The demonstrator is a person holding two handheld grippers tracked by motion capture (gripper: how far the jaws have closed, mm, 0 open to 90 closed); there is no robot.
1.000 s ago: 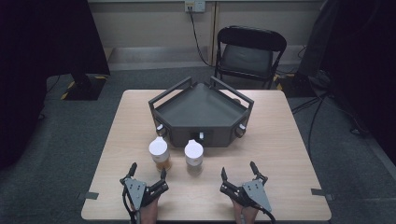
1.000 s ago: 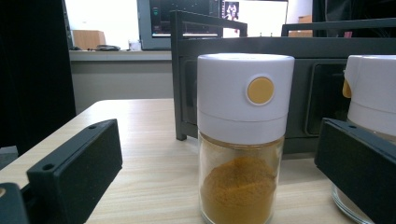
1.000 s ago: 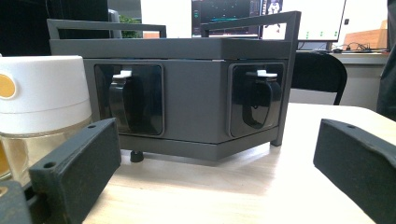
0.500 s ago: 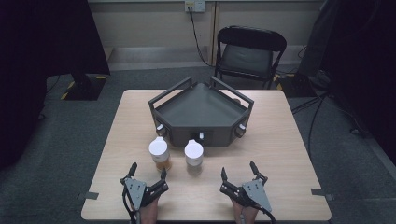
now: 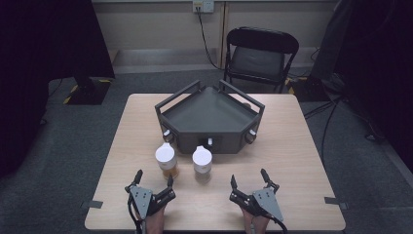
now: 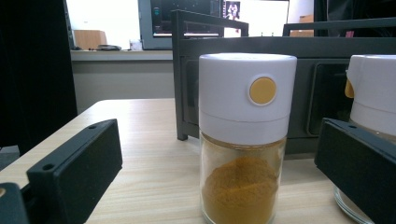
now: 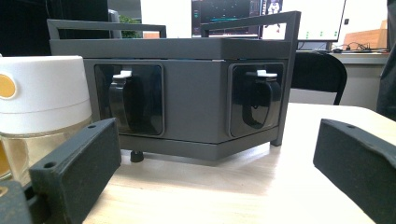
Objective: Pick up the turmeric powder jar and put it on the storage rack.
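Two spice jars (image 5: 165, 160) (image 5: 202, 162), two hand-held grippers (image 5: 153, 179) (image 5: 249, 178)

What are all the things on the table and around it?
Spice jars: two, glass with white caps. Left jar holds orange-yellow powder, right jar something pale; side by side in front of the rack.
Rack: one, dark grey, angular, with rails, mid-table.
Table: one, light wood.
Folding chair: one, black, behind the table.
Wall socket: one, white, with a black cable.
Left gripper: one, black, open, near edge, facing the left jar.
Right gripper: one, black, open, near edge.
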